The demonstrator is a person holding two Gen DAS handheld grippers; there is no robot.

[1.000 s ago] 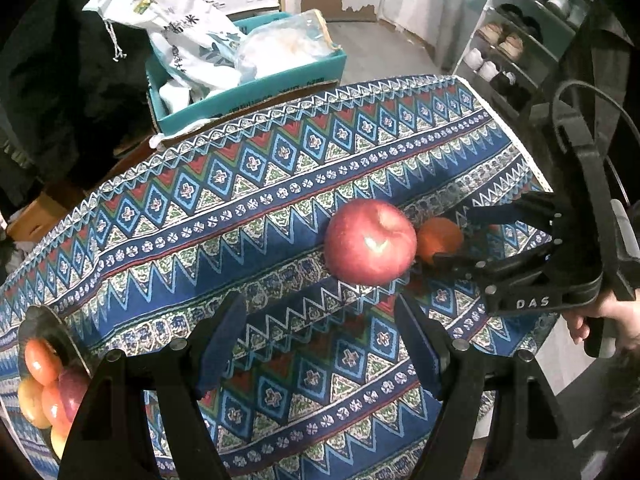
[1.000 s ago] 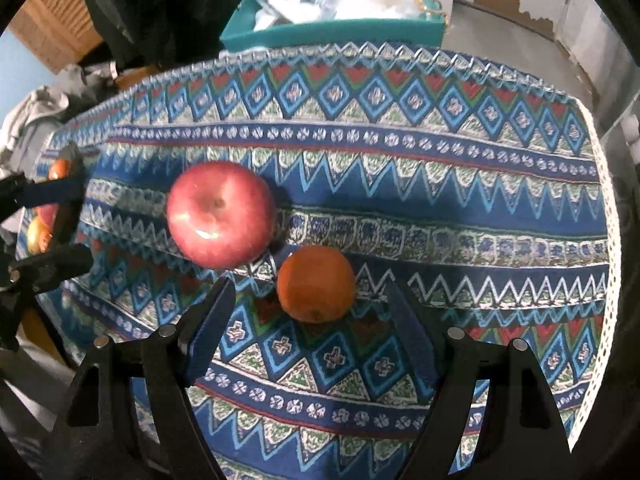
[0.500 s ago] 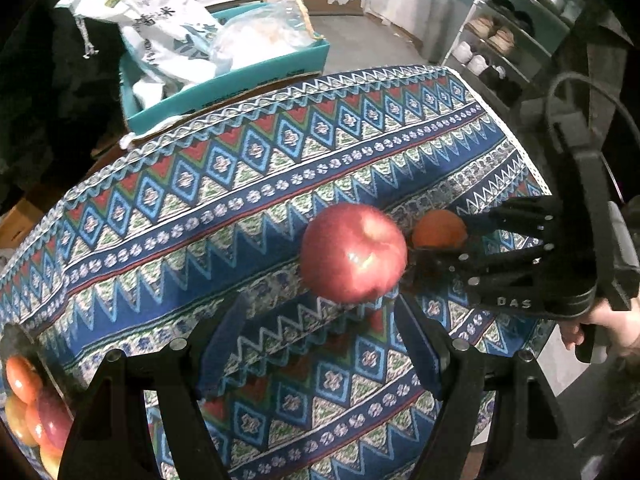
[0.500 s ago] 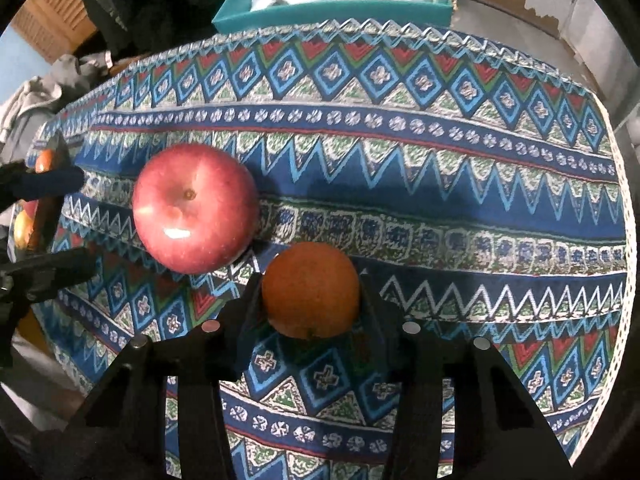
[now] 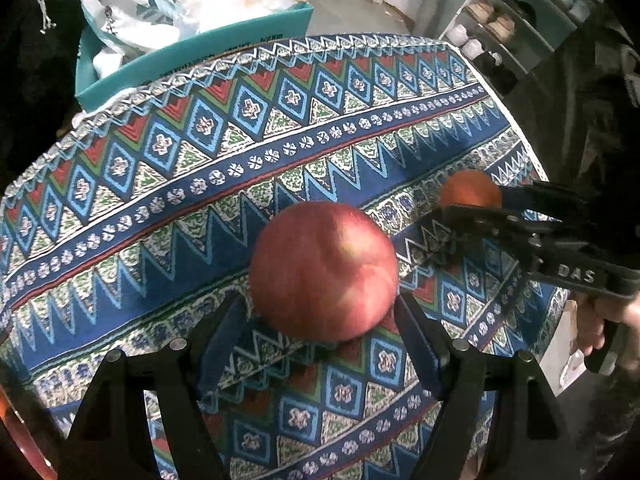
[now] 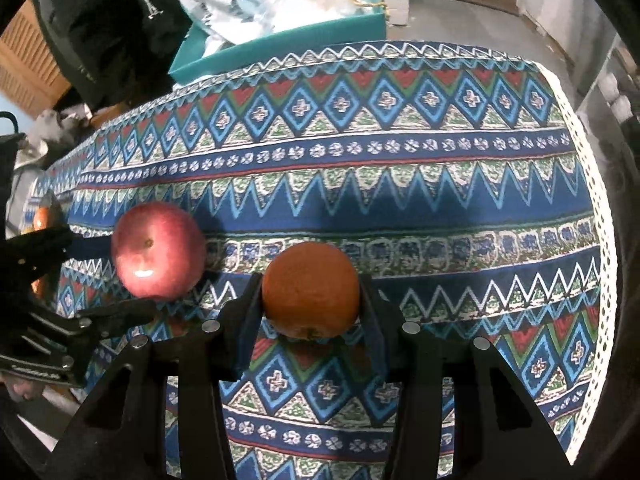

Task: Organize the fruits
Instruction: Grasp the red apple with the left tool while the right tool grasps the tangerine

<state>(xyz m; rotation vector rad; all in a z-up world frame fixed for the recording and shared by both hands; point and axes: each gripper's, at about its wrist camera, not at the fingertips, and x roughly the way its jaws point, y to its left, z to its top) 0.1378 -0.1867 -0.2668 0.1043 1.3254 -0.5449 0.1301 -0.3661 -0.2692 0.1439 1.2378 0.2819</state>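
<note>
A big red apple [image 5: 324, 268] sits on the patterned tablecloth [image 5: 240, 152], between the two pads of my left gripper [image 5: 320, 320], which is open around it. The apple also shows in the right wrist view [image 6: 158, 250], with the left gripper [image 6: 100, 276] reaching in from the left. My right gripper [image 6: 310, 308] is shut on an orange [image 6: 311, 290] and holds it just off the cloth. In the left wrist view the orange [image 5: 470, 188] sits in the right gripper [image 5: 472, 208] to the apple's right.
A teal box [image 5: 192, 56] with white bags stands beyond the table's far edge; it also shows in the right wrist view [image 6: 280, 36]. A shoe shelf [image 5: 520, 12] is at the far right. Other fruit [image 6: 40, 216] lies at the table's left end.
My right gripper has closed on the orange and lifted it slightly. My left gripper has moved forward so the apple now sits between its pads.
</note>
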